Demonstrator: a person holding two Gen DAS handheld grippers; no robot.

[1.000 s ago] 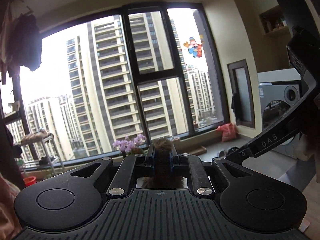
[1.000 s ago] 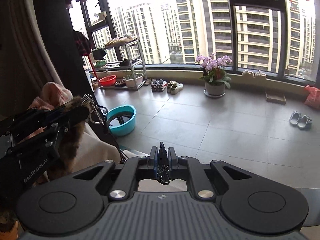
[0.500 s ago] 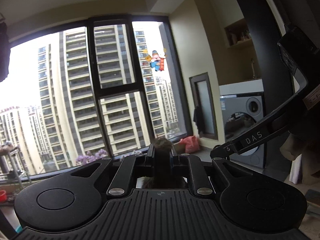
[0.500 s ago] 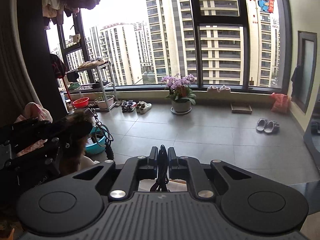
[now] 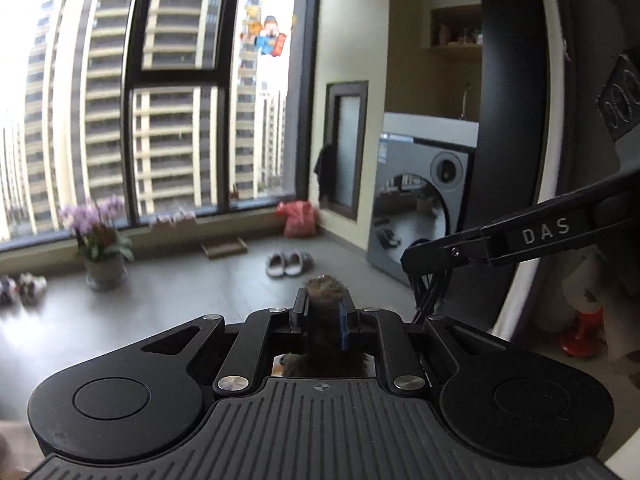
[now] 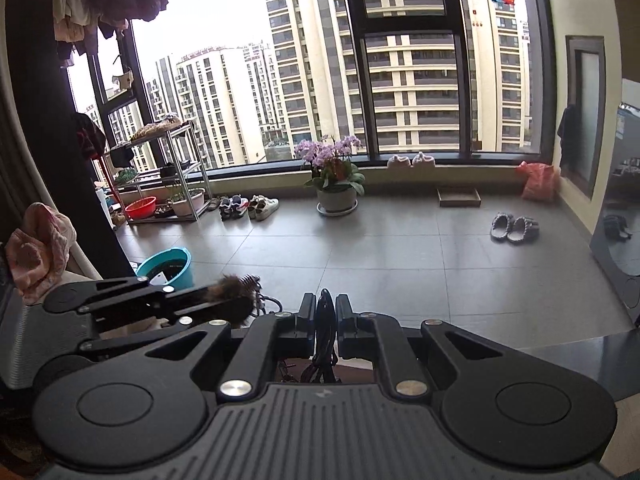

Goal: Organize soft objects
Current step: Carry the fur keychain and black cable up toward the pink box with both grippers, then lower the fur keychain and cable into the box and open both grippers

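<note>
I've got the left gripper (image 5: 323, 312) jaws clamped on a furry brown charm (image 5: 325, 292) and the right gripper (image 6: 325, 316) jaws pinching its black cord (image 6: 323, 320), both up above the washing machine (image 5: 420, 212) so nothing drags.

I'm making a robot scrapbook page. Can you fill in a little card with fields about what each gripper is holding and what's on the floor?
left gripper: shut on a brown furry thing
right gripper: shut on a thin black cord or strap; exactly what it is, cannot tell
where they are: side by side, held up above the floor
flower pot: purple flowers, on the floor by the window
grey slippers: a pair on the tiles
teal basin: on the floor at the left
washing machine: by the right wall
</note>
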